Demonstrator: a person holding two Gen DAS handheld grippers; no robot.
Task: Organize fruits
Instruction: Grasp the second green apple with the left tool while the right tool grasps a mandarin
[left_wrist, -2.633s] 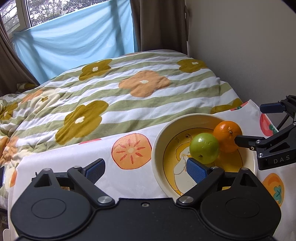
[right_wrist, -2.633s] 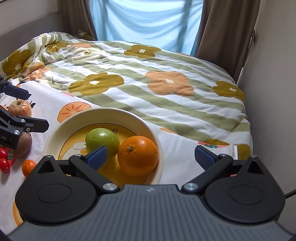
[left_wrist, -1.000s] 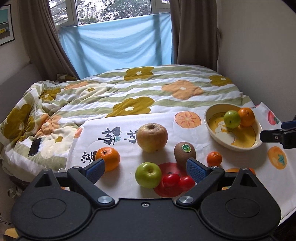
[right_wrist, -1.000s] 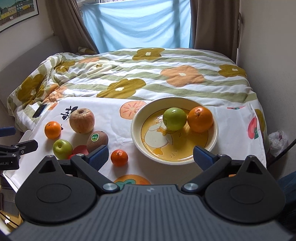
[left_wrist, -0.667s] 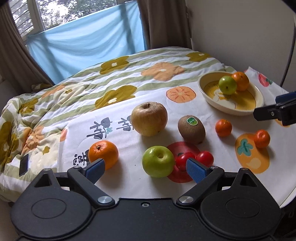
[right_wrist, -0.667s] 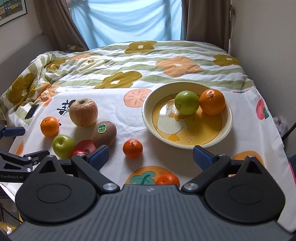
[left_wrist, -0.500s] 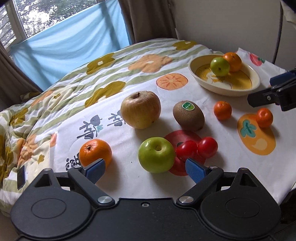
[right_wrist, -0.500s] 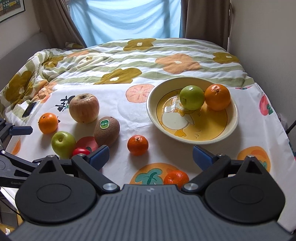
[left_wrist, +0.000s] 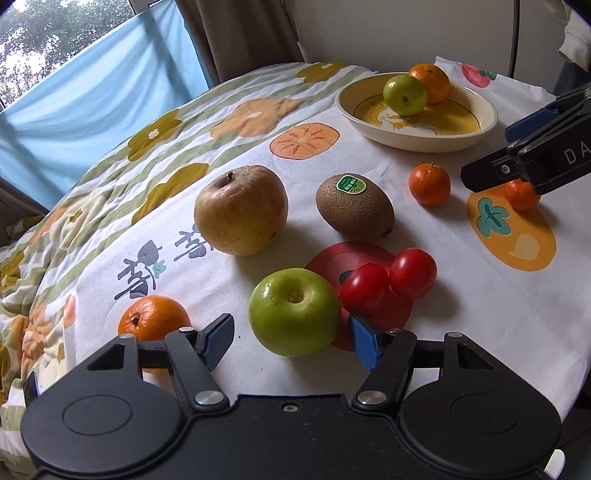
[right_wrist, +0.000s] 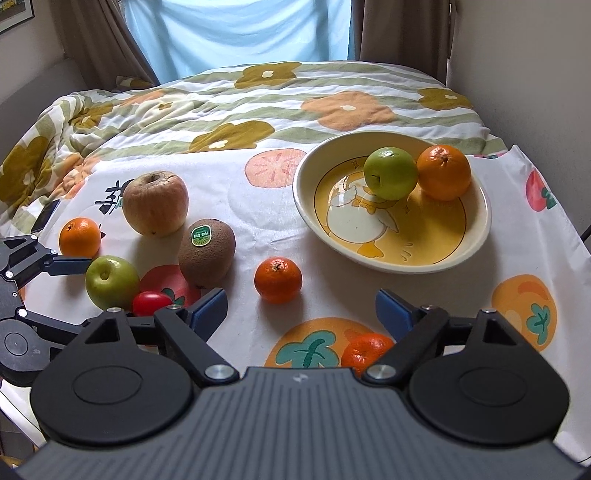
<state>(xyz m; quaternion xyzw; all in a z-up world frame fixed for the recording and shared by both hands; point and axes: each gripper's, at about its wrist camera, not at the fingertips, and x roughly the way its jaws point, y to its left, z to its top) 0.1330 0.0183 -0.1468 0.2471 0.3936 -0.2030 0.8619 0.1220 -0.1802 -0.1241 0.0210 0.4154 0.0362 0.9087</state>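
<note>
Green apple (left_wrist: 294, 311) between released left hand-held gripper (left_wrist: 291, 341), tomatoes (left_wrist: 388, 282) beside, right hand-held gripper (right_wrist: 301, 312) released

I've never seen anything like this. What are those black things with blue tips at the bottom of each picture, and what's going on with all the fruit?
Those are hand-held grabbing tools; a person holds one in each hand, and each carries a camera looking along its two blue-tipped fingers. One picture is from the left gripper, the other from the right gripper. Both are open and hold nothing.

On the printed cloth lie loose fruit: a wrinkled apple, a kiwi, a green apple sitting between the left fingers, two tomatoes, an orange and two mandarins. The duck bowl already holds a green apple and an orange.
</note>
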